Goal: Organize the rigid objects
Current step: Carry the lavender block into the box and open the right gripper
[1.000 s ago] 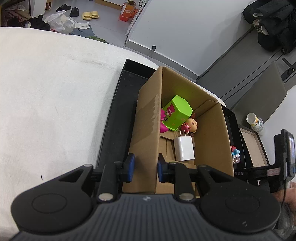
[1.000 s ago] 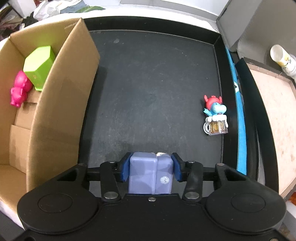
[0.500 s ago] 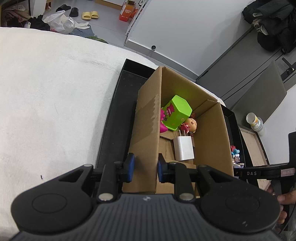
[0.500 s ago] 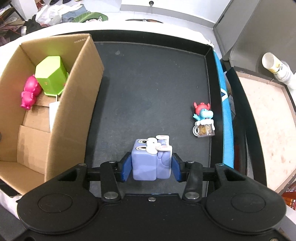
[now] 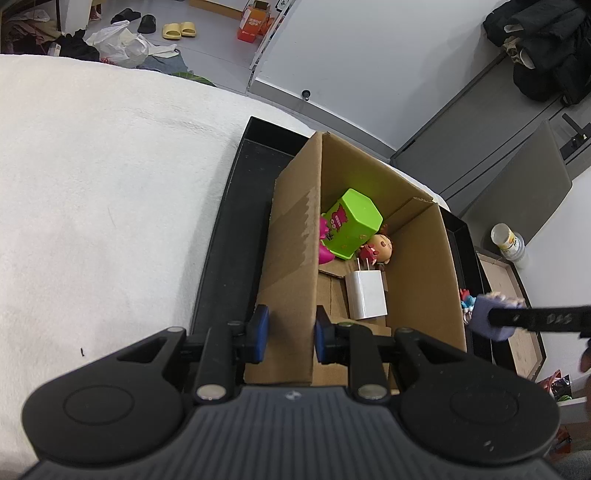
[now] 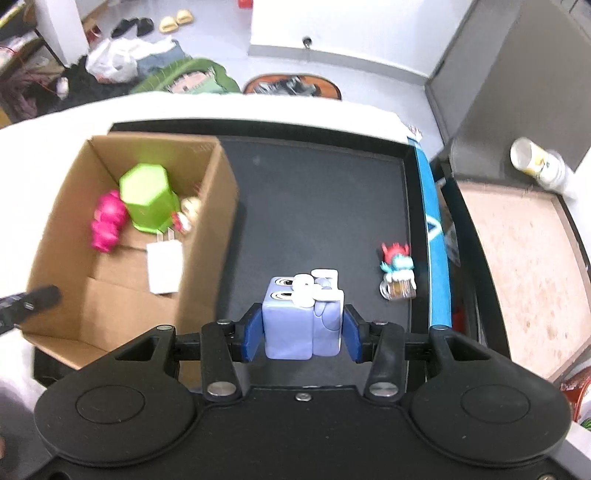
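A white textured cloth (image 5: 103, 206) is spread over the table. On the grey floor beyond, 2 yellow slippers (image 5: 179, 30) are seen beside black shoes (image 5: 138, 22) and a crumpled white plastic bag (image 5: 122, 44). Dark jackets (image 5: 543, 44) are piled at the upper right. A white-and-yellow cup (image 6: 537, 162) is lying near a wooden board (image 6: 517, 266).

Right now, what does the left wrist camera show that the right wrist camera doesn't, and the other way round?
Only the left view shows the left claw clamped on the box's near wall, and the wide white cloth.

Only the right view shows the black tray's open floor, and the right claw head-on, gripping the purple cube toy.

Both show the cardboard box holding the green container, pink toy and white charger, plus the blue figurine on the tray.
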